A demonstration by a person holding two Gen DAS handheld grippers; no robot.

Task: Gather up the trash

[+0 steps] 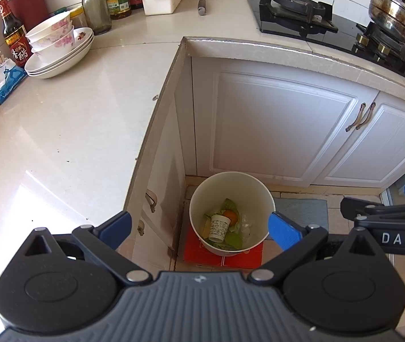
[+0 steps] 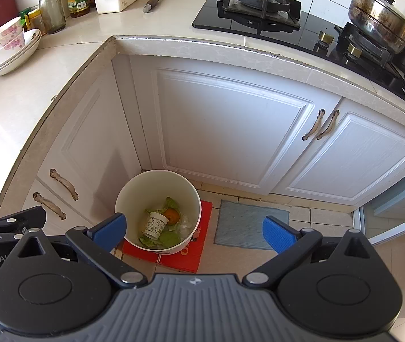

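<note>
Tech 1: Trash status near the claws first. What do the wrist views show?

Tech 2: Left gripper [image 1: 199, 229]: blue ribbed pads spread wide on black linkage arms, nothing between them. Right gripper [image 2: 194, 232]: same build, jaws equally wide apart, nothing held. Both hang above the floor corner, side by side.

Tech 1: Location of the task item?

Tech 2: A round white bin [image 1: 255, 188], smooth-walled, stands on the floor in the cabinet corner. In the left view it sits between the pads, below and beyond them. In the right view it lies just past the left pad. It rests on a flat red cardboard piece [image 2: 202, 245].

Tech 1: Contents?

Tech 2: A white paper cup [image 1: 219, 228] with printed line markings, lying on its side; an orange round fruit [image 1: 230, 215] touching the cup's rim; crumpled green leaves [image 1: 234, 240]; clear crinkled plastic.

Tech 1: Surroundings, moving outward?

Tech 2: A grey ribbed floor mat [image 2: 249, 226] just beside the cardboard. White panelled cabinet doors [image 2: 225, 125] with curved metal handles. Above, a glossy beige countertop [image 1: 68, 131] carrying stacked floral bowls [image 1: 57, 45]. Farthest, a black gas stove [image 2: 256, 8] and a steel lidded pot [image 2: 379, 20].
</note>
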